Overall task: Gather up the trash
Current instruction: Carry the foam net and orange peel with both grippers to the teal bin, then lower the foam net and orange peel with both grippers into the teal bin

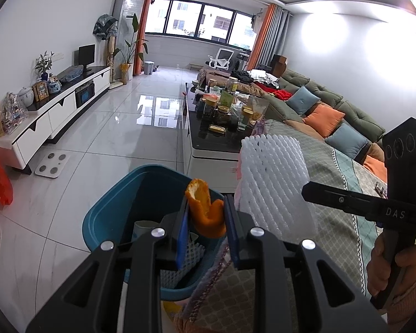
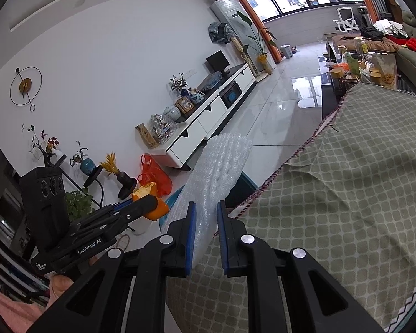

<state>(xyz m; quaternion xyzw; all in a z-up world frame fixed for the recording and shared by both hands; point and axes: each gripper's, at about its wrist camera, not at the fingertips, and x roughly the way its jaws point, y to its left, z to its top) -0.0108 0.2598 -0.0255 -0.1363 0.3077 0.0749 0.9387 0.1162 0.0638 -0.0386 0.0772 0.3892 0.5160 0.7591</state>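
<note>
Peel, a curled orange piece of fruit rind [image 1: 205, 208], was held upright above the open teal plastic bin [image 1: 105, 213], presumably for dropping in among the foam netting already there. It was pinched between the nearly closed blue pads of the left hand-held gripper [image 1: 205, 222]. A white foam-mesh fruit sleeve [image 2: 216, 172] was clamped by the right hand-held gripper [image 2: 206, 230], jaws narrowly apart, beside the checked green cloth [image 2: 346, 180].

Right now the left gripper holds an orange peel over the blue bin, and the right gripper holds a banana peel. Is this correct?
One part is wrong. The right gripper holds a white foam net, not a banana peel; the right wrist view shows it between the pads. The rest stands: the left gripper holds the orange peel over the blue bin.
</note>
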